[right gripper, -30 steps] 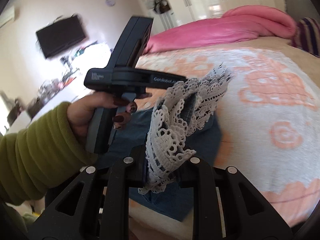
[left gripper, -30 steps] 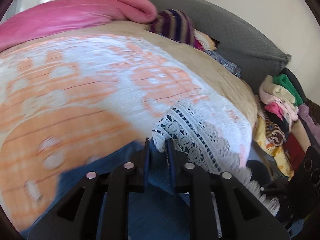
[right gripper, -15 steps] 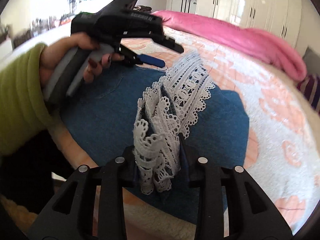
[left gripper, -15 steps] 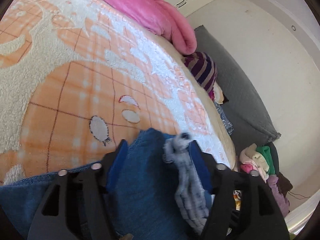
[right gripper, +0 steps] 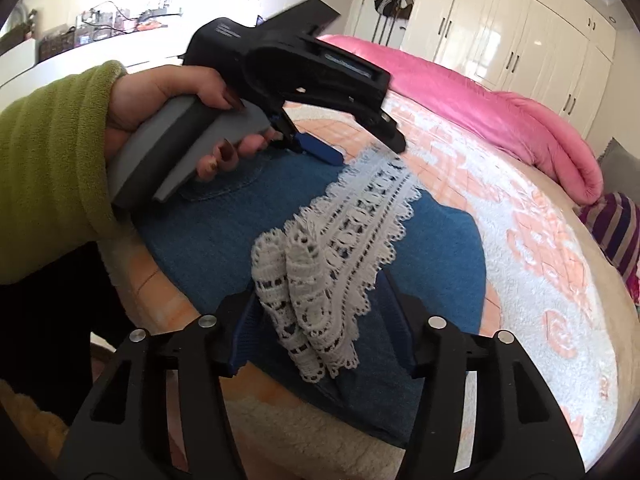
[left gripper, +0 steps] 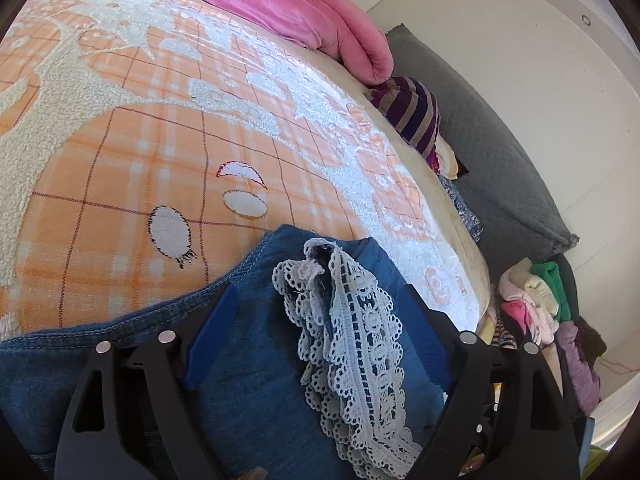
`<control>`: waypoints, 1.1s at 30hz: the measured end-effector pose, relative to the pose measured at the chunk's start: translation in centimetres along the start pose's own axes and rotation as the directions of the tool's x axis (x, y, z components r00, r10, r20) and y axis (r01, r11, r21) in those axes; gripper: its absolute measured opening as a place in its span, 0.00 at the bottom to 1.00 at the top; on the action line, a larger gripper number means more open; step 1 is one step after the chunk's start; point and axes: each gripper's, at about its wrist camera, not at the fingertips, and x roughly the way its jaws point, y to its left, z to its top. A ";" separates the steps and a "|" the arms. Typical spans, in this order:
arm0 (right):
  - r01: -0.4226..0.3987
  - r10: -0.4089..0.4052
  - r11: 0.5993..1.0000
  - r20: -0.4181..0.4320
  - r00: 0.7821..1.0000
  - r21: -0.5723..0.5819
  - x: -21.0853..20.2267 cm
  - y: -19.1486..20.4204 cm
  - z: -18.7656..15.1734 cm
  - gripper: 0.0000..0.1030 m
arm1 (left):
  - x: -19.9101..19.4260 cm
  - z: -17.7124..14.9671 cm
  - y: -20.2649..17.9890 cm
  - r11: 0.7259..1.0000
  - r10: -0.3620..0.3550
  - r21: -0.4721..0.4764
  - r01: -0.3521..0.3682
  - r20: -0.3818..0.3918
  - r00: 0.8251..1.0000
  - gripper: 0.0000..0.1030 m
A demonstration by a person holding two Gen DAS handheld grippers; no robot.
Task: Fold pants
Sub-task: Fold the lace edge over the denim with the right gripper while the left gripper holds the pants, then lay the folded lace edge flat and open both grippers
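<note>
The bed (left gripper: 120, 140) is covered by an orange-and-white checked blanket (right gripper: 540, 300), with a pink duvet (left gripper: 304, 12) bunched along its far side towards twelve o'clock. A grey cushion (left gripper: 500, 168) and a pile of clothes (left gripper: 536, 304) are seen at three o'clock in the left wrist view.

The pants (right gripper: 248, 236), blue denim, are laid folded on the near edge of the bed, and their white lace hem (right gripper: 344, 256) is draped on top. In the right wrist view the long axis of the lace runs from six towards one o'clock, away from the right tool (right gripper: 320, 312) and up to the left tool (right gripper: 356, 148), which is held by a hand (right gripper: 168, 96) in a green sleeve (right gripper: 48, 152).

The left tool (left gripper: 316, 328) is seen spread wide; its jaws have just been opening, and denim and lace lie between them without being pressed. The right tool stands about half open; its jaws have likewise just been opening, and the bunched end of the lace lies loose in the gap, touched by neither pad.

The fold is judged to have been laid down and released. The lace band lies dead ahead at twelve o'clock of each tool, one end at each, so neither hand is nearer. Any further fold would be made across that axis, and the crumpled lace near the right tool would probably need smoothing first.
</note>
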 end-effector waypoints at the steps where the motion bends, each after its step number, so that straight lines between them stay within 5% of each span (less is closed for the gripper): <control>1: -0.008 0.008 1.000 -0.005 1.000 0.010 0.3 -0.2 0.0 0.47 | 0.0 -0.1 -0.1 1.000 0.001 0.003 -0.001 0.000 1.000 0.80; 4: -0.036 0.037 0.999 -0.033 0.999 0.035 1.0 -1.1 -0.1 0.41 | 0.4 -0.1 -0.4 1.000 -0.025 -0.005 0.025 -0.003 1.000 0.78; 7: -0.085 0.089 0.992 -0.034 0.995 0.098 1.1 -2.0 -0.2 0.33 | 0.7 -0.1 -0.7 0.999 -0.044 -0.008 0.044 -0.008 0.999 0.58; 10: -0.123 0.128 0.981 -0.020 0.992 0.151 0.9 -2.9 -0.1 0.29 | 1.4 -0.1 -0.5 0.999 -0.041 -0.027 0.041 -0.017 0.999 0.57; 12: -0.134 0.139 0.977 -0.018 0.990 0.166 1.0 -3.1 -0.2 0.28 | 1.8 -0.1 -0.1 0.998 -0.042 -0.050 0.041 -0.011 0.999 0.43; 14: -0.136 0.141 0.977 -0.018 0.990 0.165 1.1 -3.1 -0.2 0.23 | 2.0 0.0 0.0 0.997 -0.051 -0.055 0.051 -0.006 0.999 0.18; 15: -0.137 0.142 0.977 -0.018 0.990 0.164 1.1 -3.1 -0.1 0.20 | 2.0 0.0 -0.2 0.997 -0.054 -0.046 0.054 -0.003 0.999 0.16; 20: -0.158 0.156 0.978 0.020 0.987 0.137 0.5 -2.7 1.1 0.15 | -0.7 0.1 -1.6 0.999 -0.042 0.016 0.041 0.061 0.997 0.16; 24: -0.154 0.155 0.988 -0.014 0.988 0.027 2.0 -0.3 1.7 0.15 | -1.7 0.0 -1.2 0.998 0.050 0.037 -0.053 0.068 0.996 0.16; 33: -0.237 0.237 0.971 -0.020 0.971 0.022 2.1 0.7 1.5 0.37 | 0.3 0.0 0.8 0.993 0.115 0.018 -0.116 0.028 0.993 0.25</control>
